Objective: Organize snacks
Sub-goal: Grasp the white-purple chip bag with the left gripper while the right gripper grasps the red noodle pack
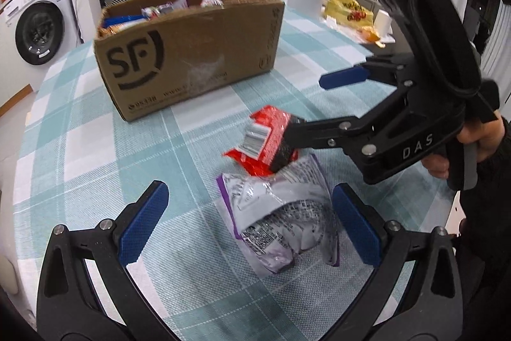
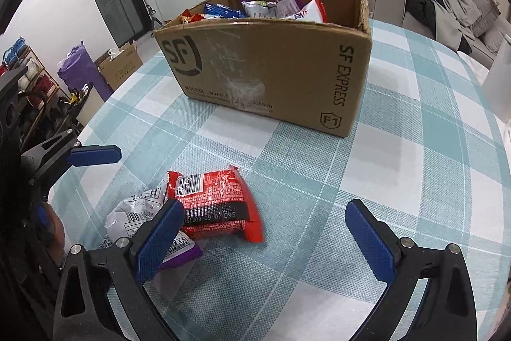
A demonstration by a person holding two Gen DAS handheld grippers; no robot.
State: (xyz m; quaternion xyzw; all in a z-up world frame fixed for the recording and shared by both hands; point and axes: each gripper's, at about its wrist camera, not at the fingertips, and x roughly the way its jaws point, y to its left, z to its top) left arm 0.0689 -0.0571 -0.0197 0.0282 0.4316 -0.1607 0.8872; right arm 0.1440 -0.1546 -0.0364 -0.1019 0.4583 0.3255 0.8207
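Both hand-held grippers have their jaws spread wide and hold nothing: the right hand-held gripper [image 2: 262, 235] brackets the red packet [image 2: 212, 205], its left pad at the packet's near corner, while the left hand-held gripper [image 1: 249, 226] straddles the silver-and-purple bag [image 1: 278, 219]. The two snacks lie touching, the packet's edge lapping over the bag, out in the middle of the bench [image 2: 399, 181], on the near side of the box [image 2: 271, 66] and apart from it.

By my reading the job is mostly done: the box already holds a heap of wrappers, and these two look like the last loose ones on this part of the bench. Both have yet to be grasped and carried over.

Only the left wrist view shows the right tool from the side, a hand [image 1: 469, 143] on its handle, and yellow bags [image 1: 348, 10] at the far edge. Only the right view shows the box's contents clearly.
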